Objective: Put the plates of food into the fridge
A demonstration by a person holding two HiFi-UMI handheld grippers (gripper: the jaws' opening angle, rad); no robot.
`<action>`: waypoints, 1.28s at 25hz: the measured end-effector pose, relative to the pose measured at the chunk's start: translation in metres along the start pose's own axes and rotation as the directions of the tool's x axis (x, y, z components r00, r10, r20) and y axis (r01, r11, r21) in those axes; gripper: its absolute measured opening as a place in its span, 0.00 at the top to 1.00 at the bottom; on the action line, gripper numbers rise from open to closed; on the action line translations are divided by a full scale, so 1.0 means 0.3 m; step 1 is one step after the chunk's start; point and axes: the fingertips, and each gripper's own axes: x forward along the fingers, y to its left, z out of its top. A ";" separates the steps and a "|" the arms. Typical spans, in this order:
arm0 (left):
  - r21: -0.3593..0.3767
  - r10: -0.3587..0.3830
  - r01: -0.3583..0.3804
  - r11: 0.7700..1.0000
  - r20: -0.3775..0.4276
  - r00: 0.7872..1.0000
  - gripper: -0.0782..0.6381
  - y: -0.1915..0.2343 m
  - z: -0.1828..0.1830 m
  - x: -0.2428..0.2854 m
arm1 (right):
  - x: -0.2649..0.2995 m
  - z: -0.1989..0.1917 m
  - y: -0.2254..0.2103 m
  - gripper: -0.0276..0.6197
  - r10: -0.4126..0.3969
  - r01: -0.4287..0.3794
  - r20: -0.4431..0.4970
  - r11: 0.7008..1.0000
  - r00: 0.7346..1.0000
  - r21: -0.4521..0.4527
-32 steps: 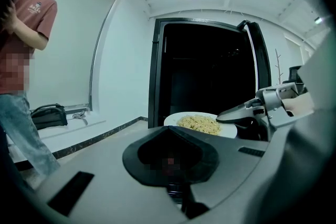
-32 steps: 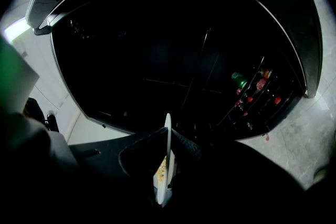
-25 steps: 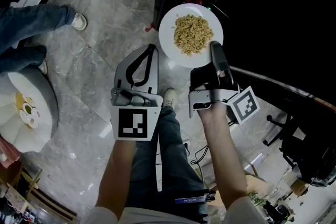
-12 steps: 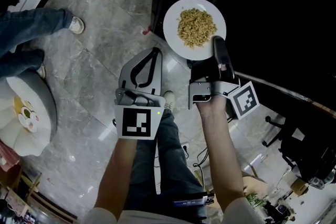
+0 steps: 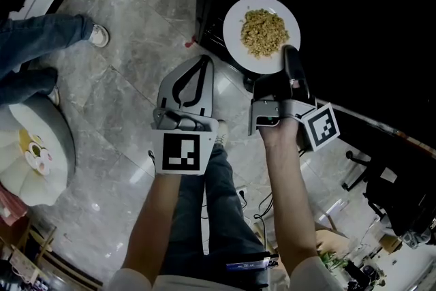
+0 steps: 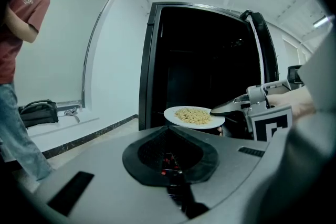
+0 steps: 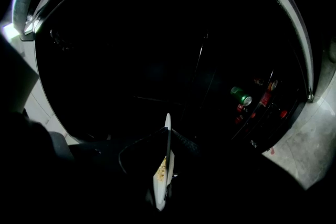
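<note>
A white plate of yellowish food (image 5: 261, 34) is held level at the dark opening of the fridge (image 5: 340, 3). My right gripper (image 5: 290, 52) is shut on the plate's near rim. In the right gripper view the plate (image 7: 166, 162) shows edge-on between the jaws, with the black fridge interior (image 7: 157, 50) ahead. My left gripper (image 5: 202, 63) hangs to the left of the plate over the floor, shut, with nothing in it. From the left gripper view the plate (image 6: 193, 116) and the right gripper (image 6: 219, 109) are in front of the fridge (image 6: 205, 60).
Drink cans (image 7: 241, 96) stand in the fridge at the right. A person in jeans (image 5: 41, 44) stands at the left on the marble floor (image 5: 122, 99); the same person (image 6: 18, 34) shows in the left gripper view. A round white stool (image 5: 30, 146) is at lower left.
My right gripper has carried the plate to the right and farther over the dark fridge opening. The left gripper has drifted right alongside it.
</note>
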 end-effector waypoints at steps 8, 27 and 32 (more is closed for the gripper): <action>-0.007 -0.034 0.034 0.999 -0.003 0.999 0.88 -0.035 -0.003 0.059 | 0.012 0.042 -0.031 0.92 -0.029 0.027 0.042 0.999 0.999 0.038; 0.040 -0.161 0.160 0.986 0.006 0.987 0.88 -0.166 0.045 0.225 | 0.081 0.126 -0.039 0.92 -0.041 0.032 0.104 0.996 0.994 0.087; 0.040 -0.174 0.173 0.984 0.012 0.985 0.88 -0.177 0.049 0.234 | 0.074 0.120 -0.040 0.92 -0.036 0.026 0.110 0.995 0.993 0.096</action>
